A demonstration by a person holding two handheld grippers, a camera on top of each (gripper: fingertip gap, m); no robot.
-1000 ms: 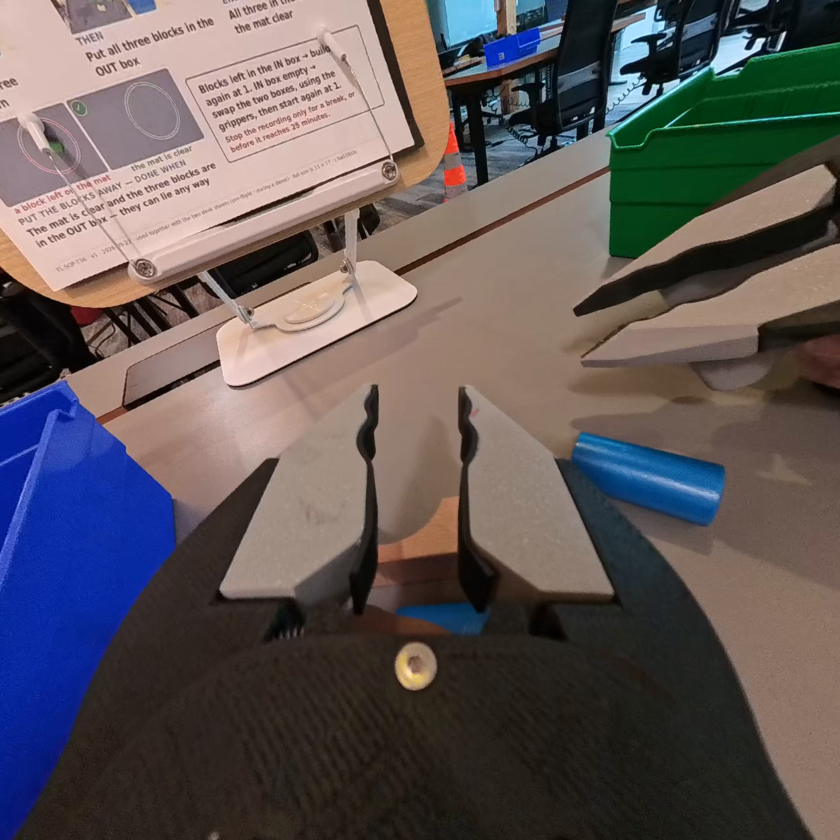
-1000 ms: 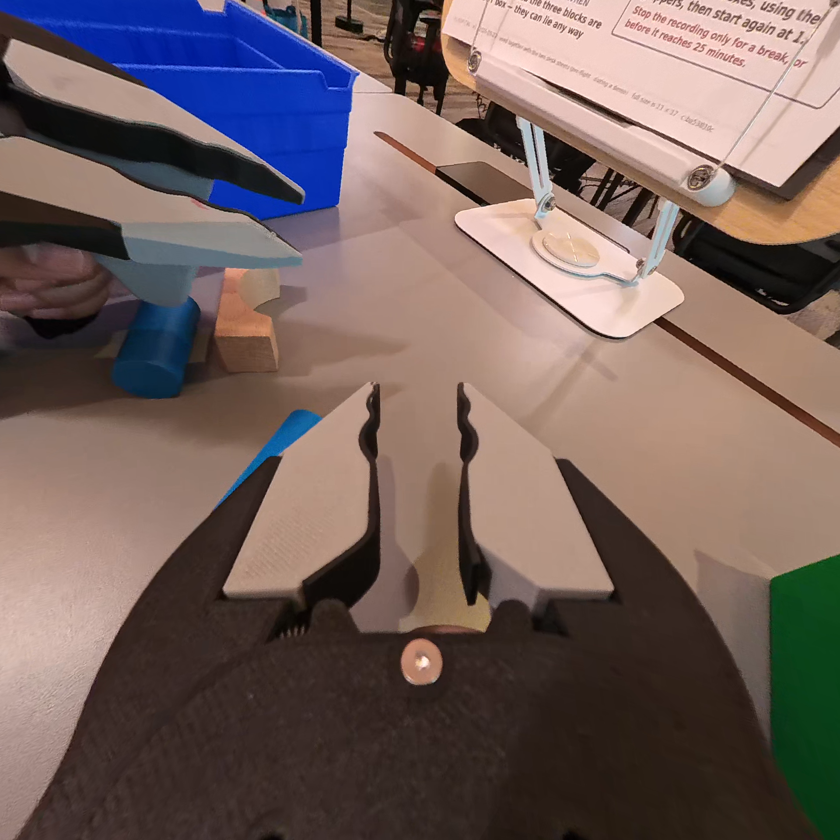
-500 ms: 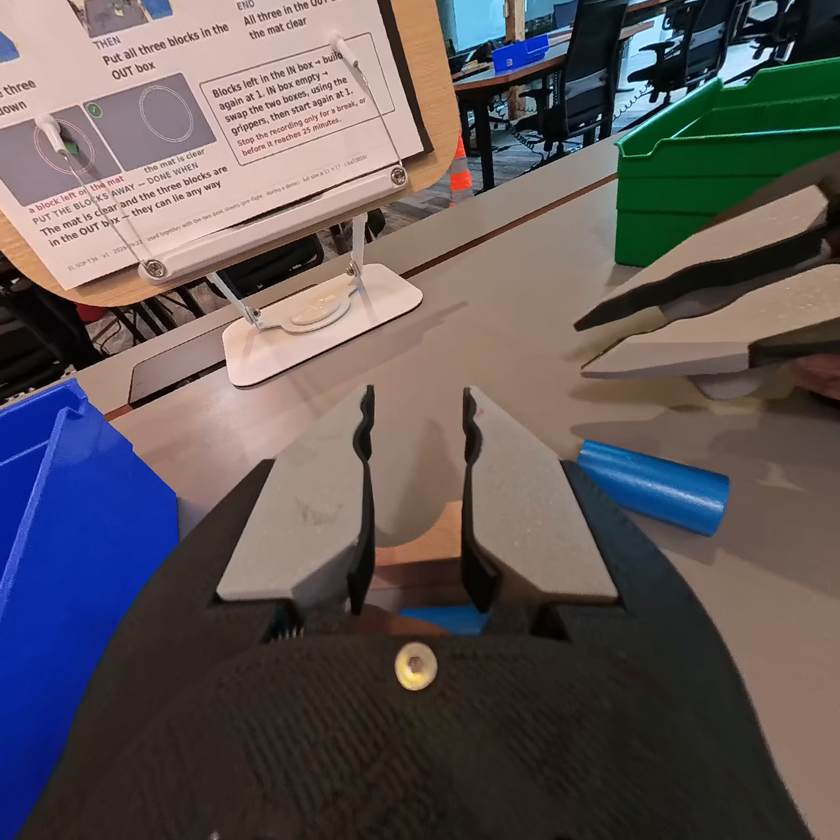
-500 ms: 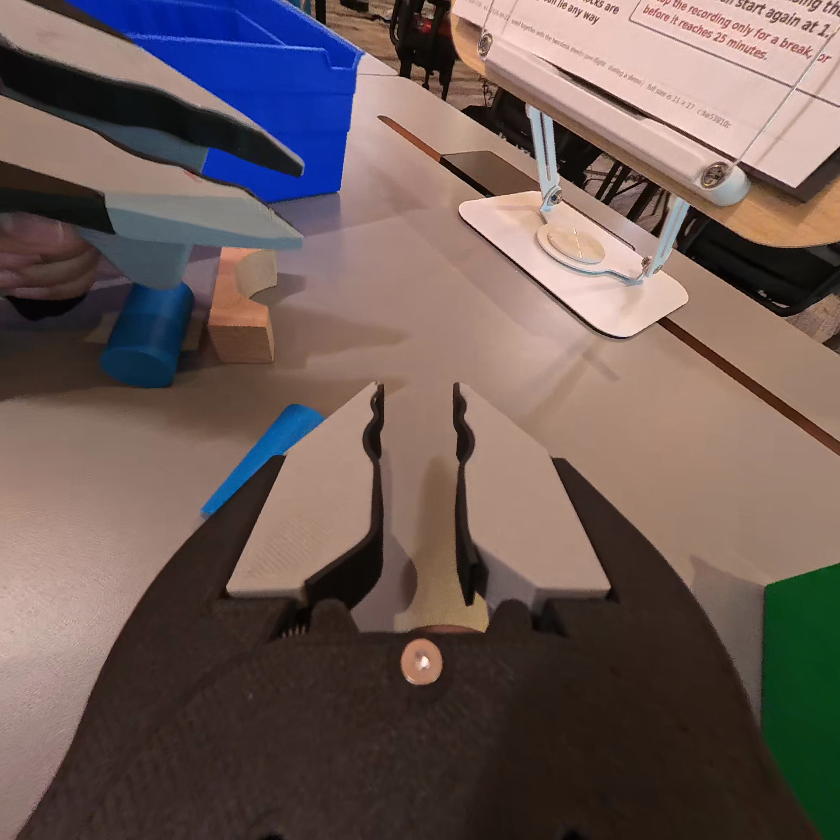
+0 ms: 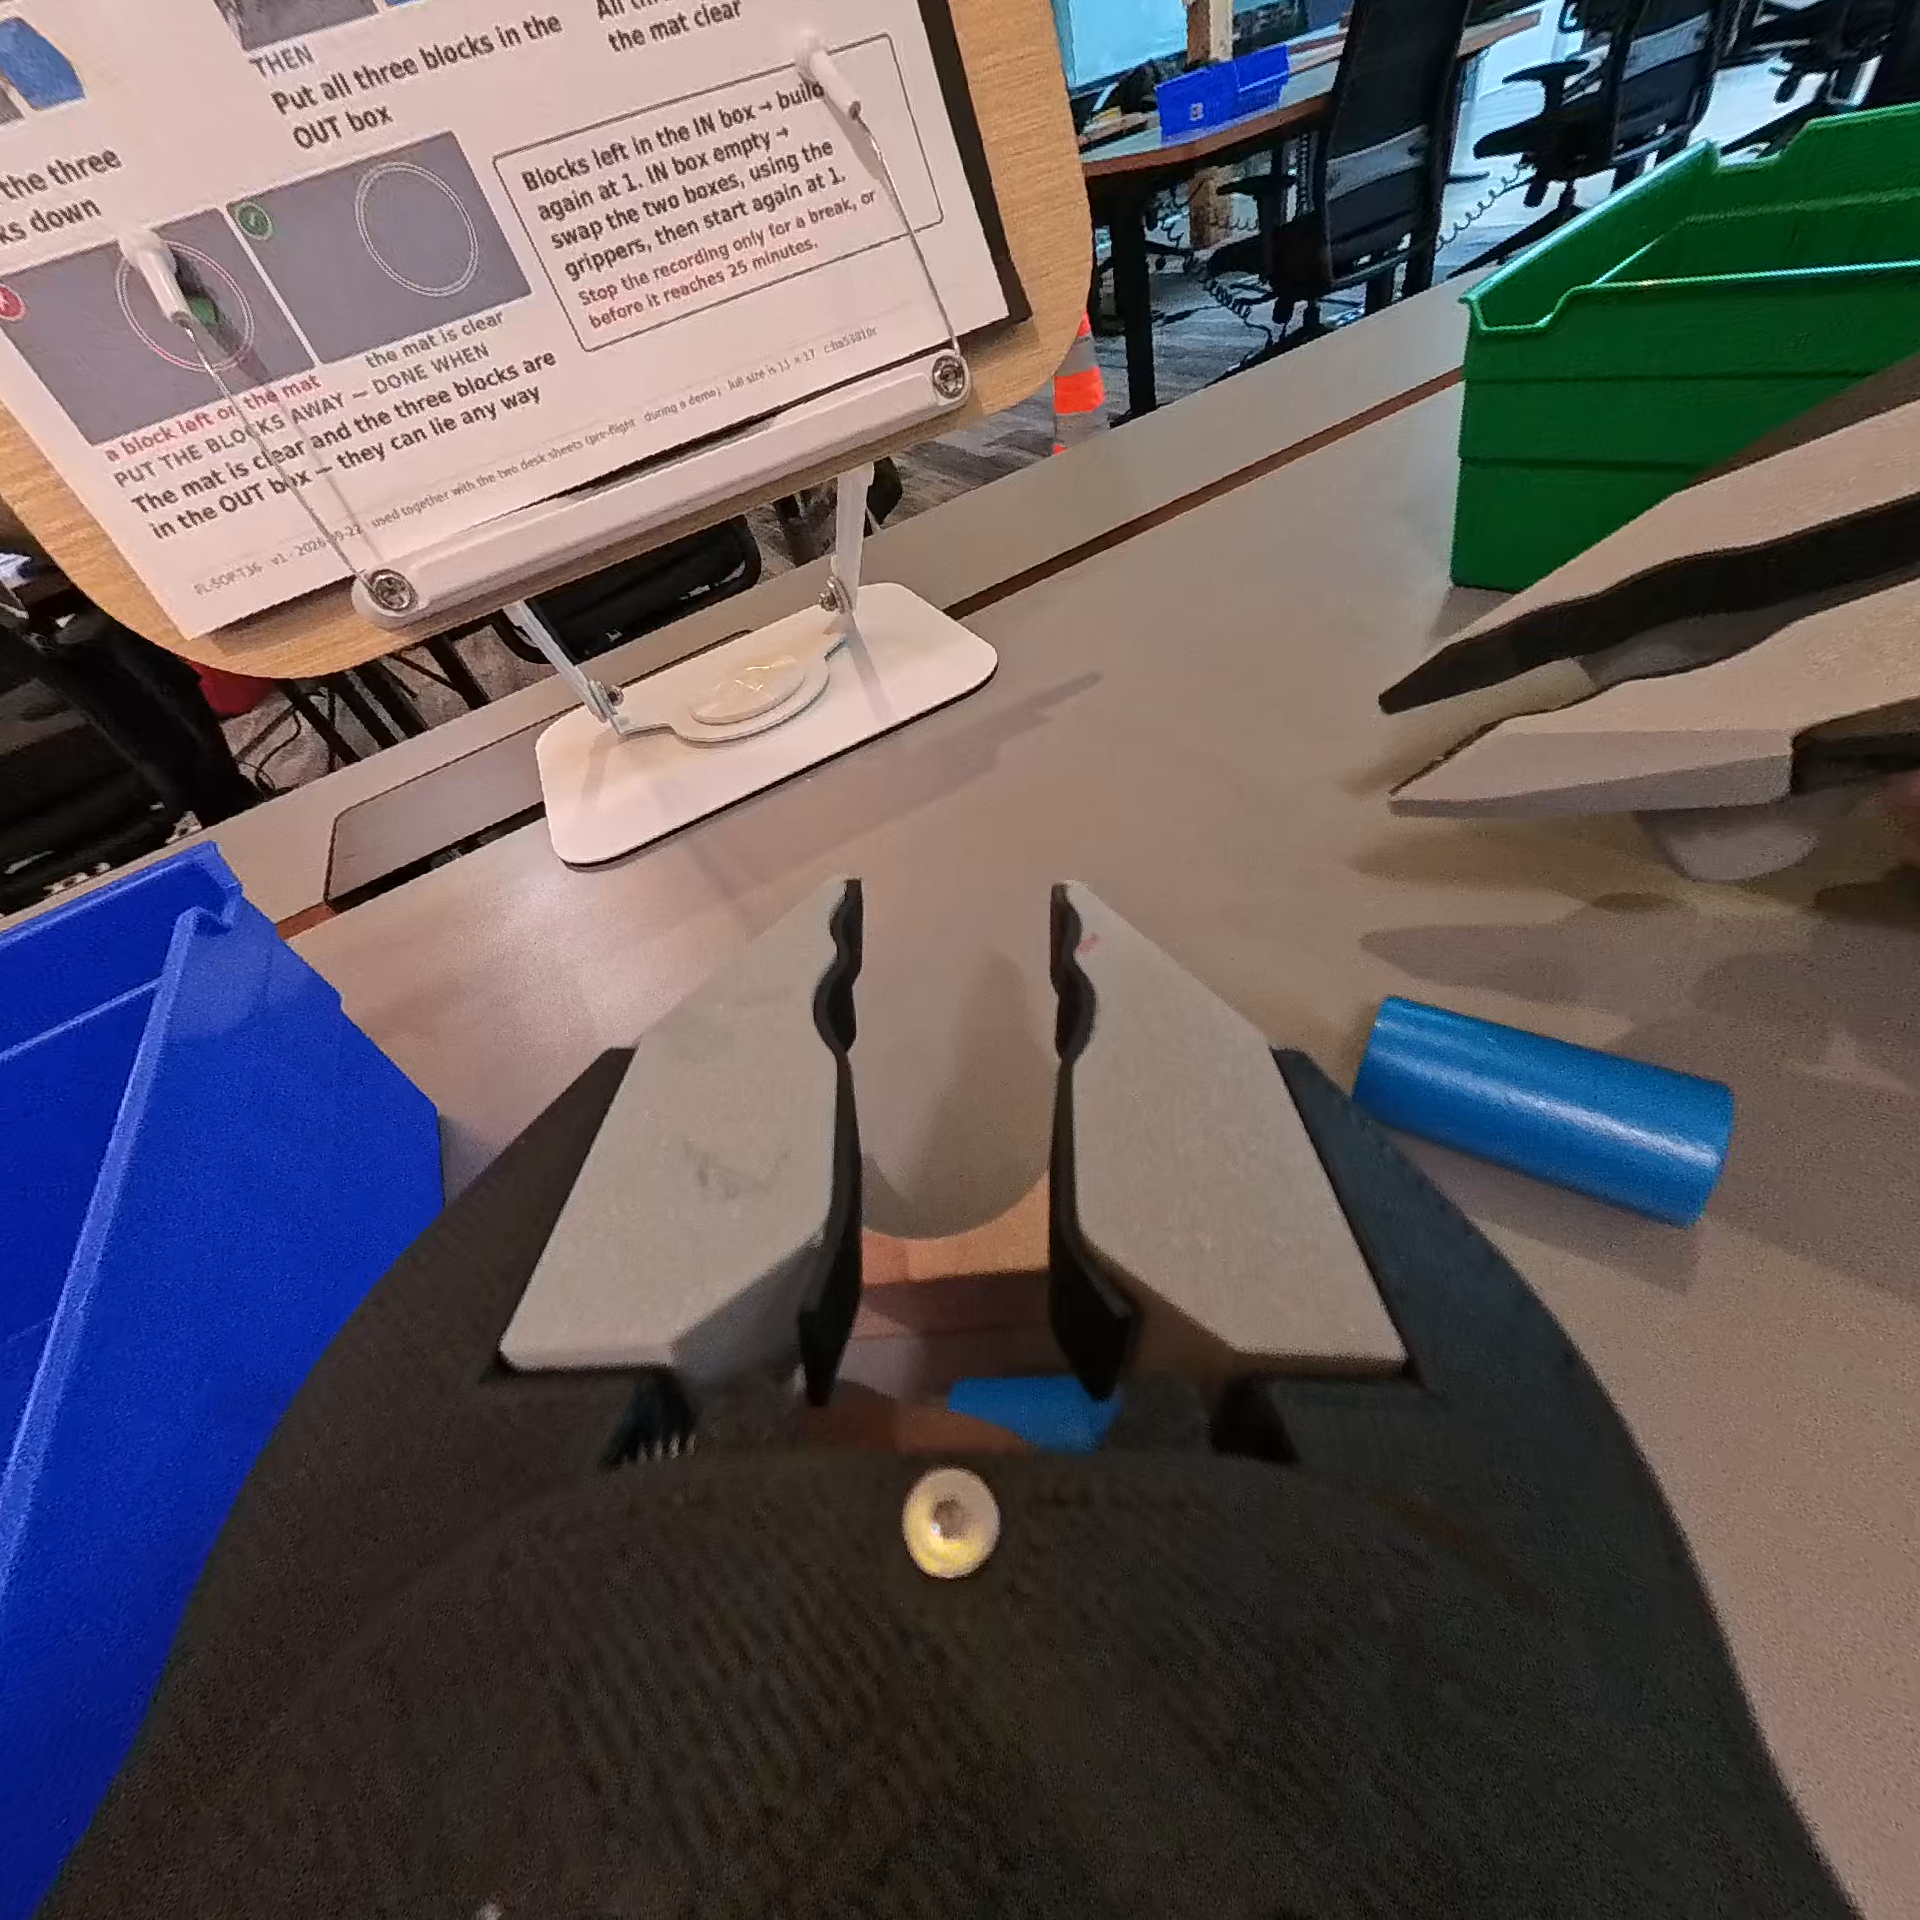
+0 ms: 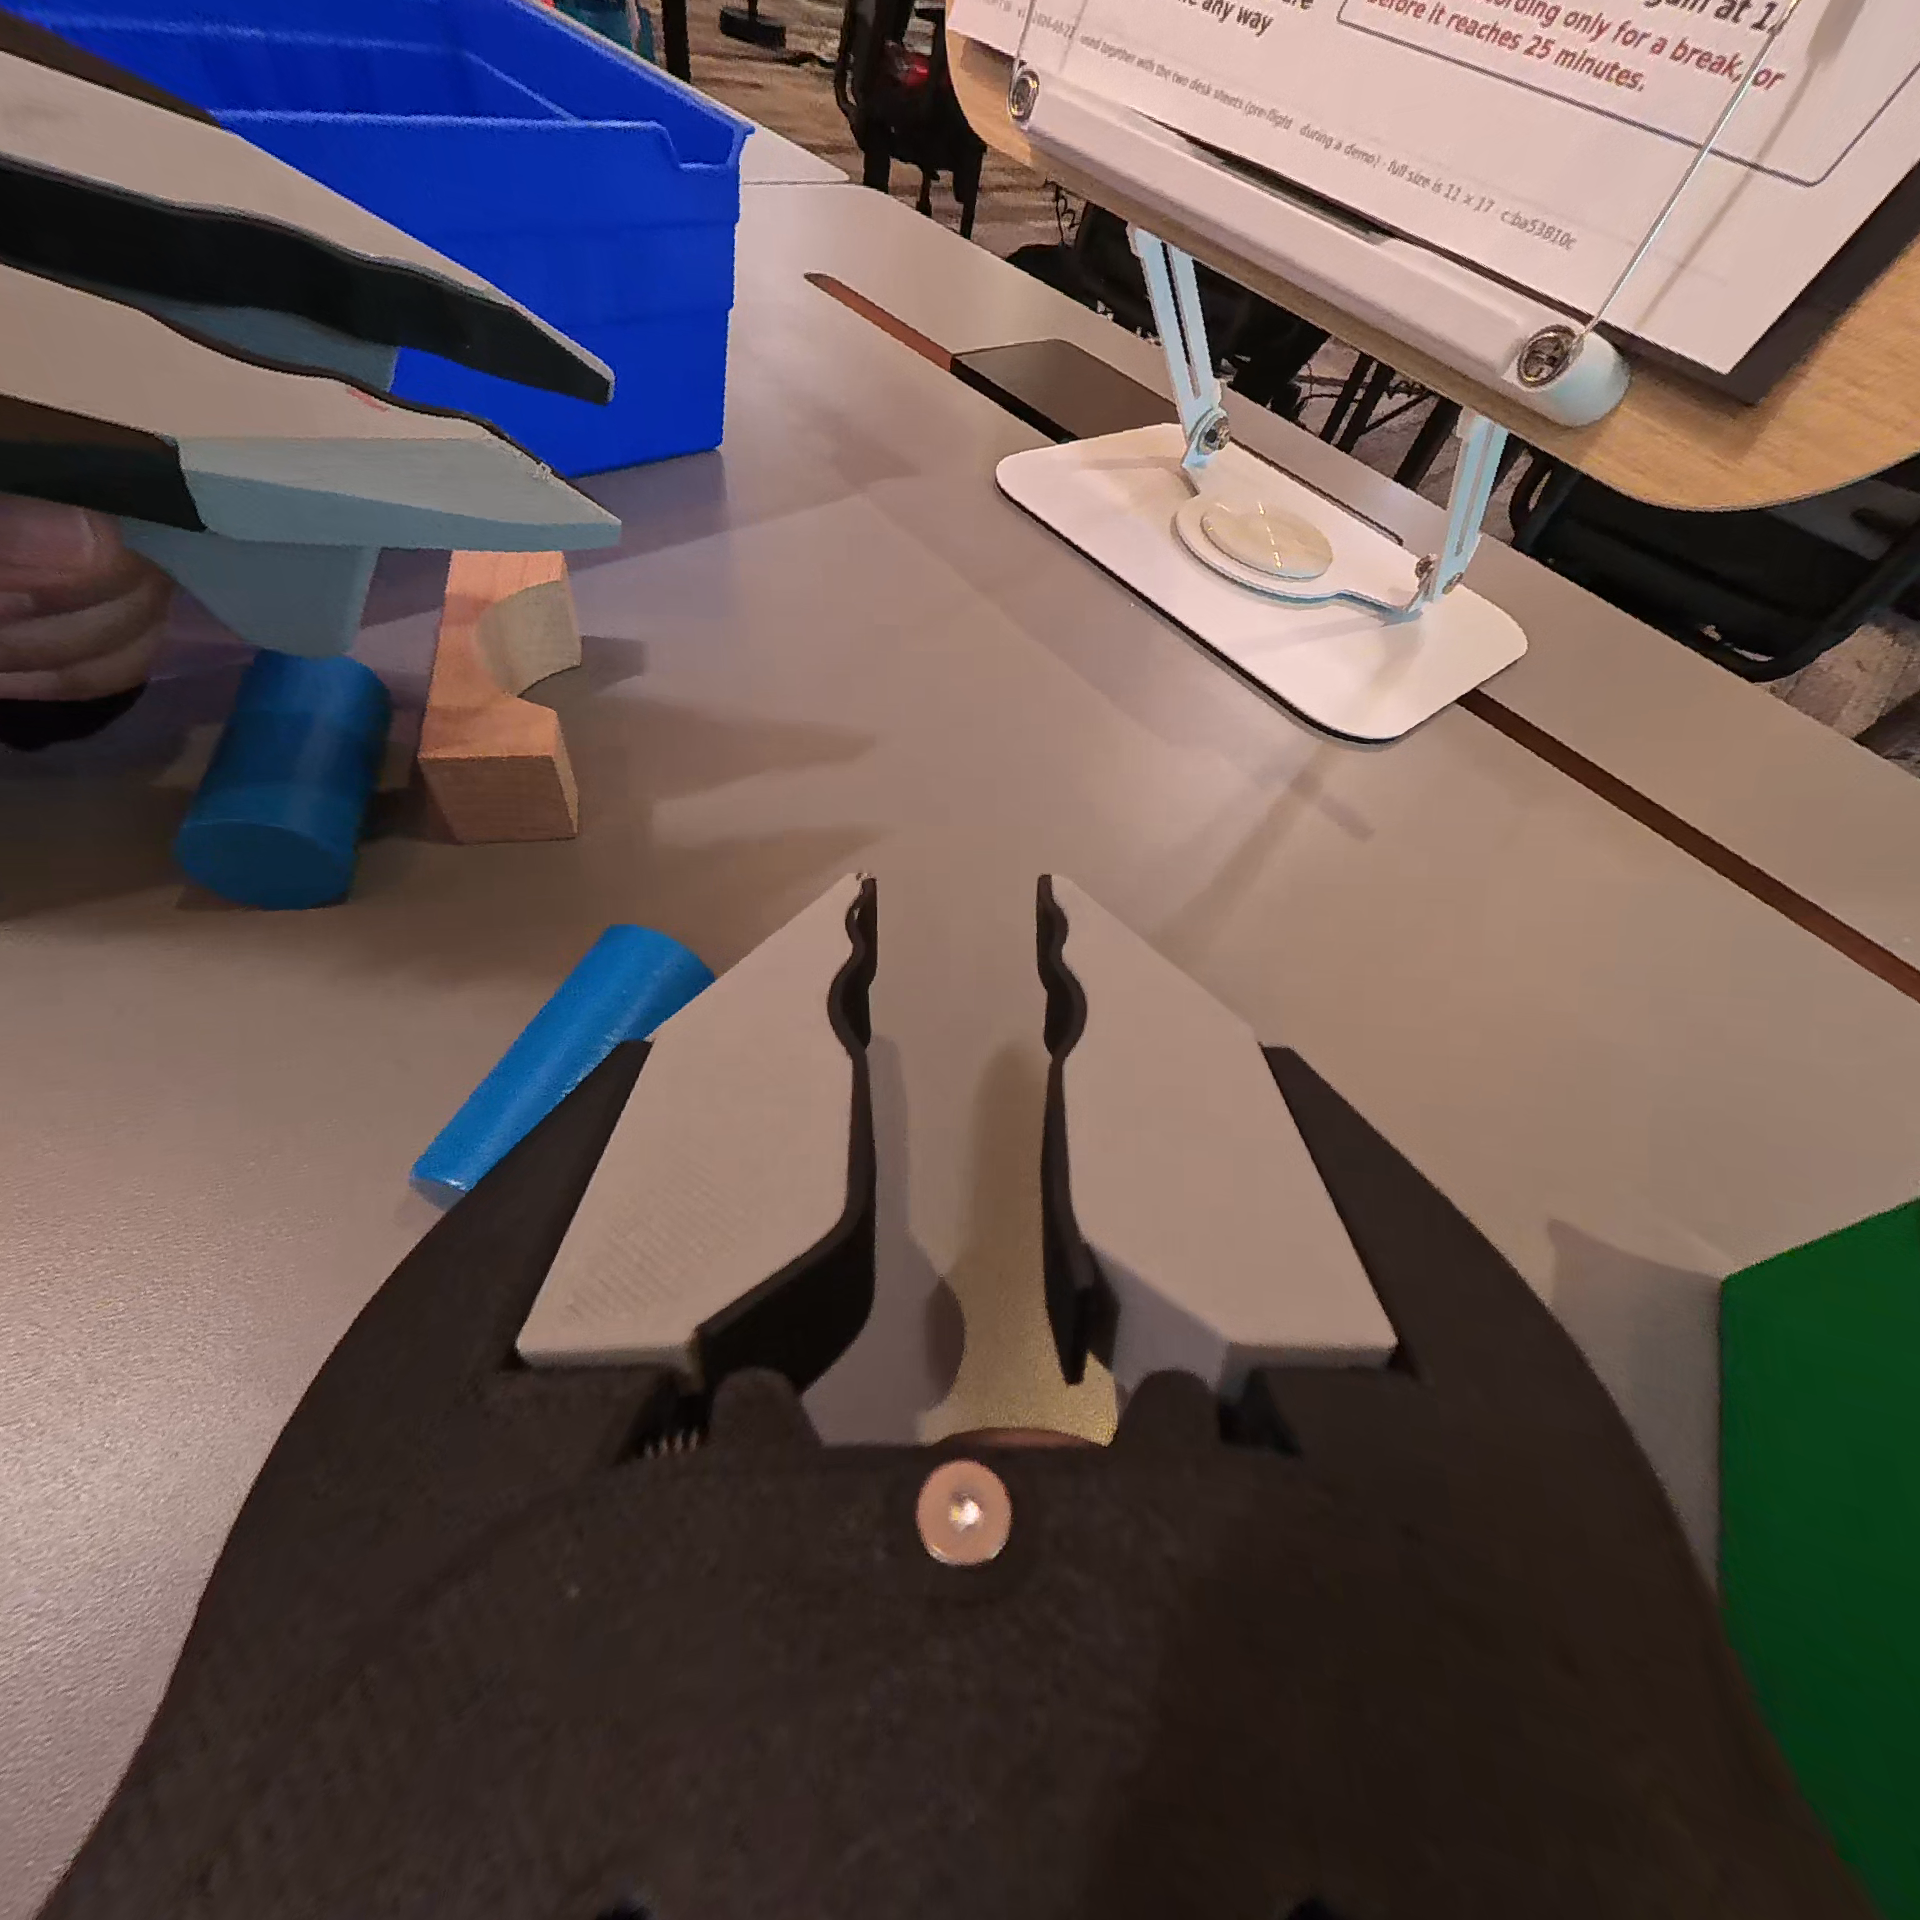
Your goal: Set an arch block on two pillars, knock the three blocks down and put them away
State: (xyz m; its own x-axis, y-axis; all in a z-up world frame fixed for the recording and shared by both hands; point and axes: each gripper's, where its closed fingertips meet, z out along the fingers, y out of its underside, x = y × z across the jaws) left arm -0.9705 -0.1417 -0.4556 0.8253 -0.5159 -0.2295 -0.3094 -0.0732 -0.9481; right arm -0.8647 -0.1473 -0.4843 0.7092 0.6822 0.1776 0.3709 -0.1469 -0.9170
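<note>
All three blocks lie knocked over on the grey table. In the right wrist view a wooden arch block (image 6: 499,717) lies on its side next to a blue cylinder (image 6: 275,779), both under my left gripper (image 6: 613,462), which hovers above them, open, and holds nothing. A second blue cylinder (image 6: 561,1049) lies just left of my right gripper (image 6: 956,925), which is open and empty over bare table. In the left wrist view my left gripper (image 5: 951,935) is open; the arch (image 5: 935,1283) and a cylinder (image 5: 1029,1413) show below its finger bases. The other cylinder (image 5: 1538,1107) lies to the right, below my right gripper (image 5: 1387,753).
A blue bin (image 5: 156,1143) stands at the left, also in the right wrist view (image 6: 582,239). A green bin (image 5: 1662,364) stands at the far right, its corner in the right wrist view (image 6: 1829,1558). A document stand with a white base (image 5: 769,717) sits at the table's back.
Both grippers drifted slightly, still open; the right one drew back, so more of the nearby blue cylinder shows. The blocks have not moved.
</note>
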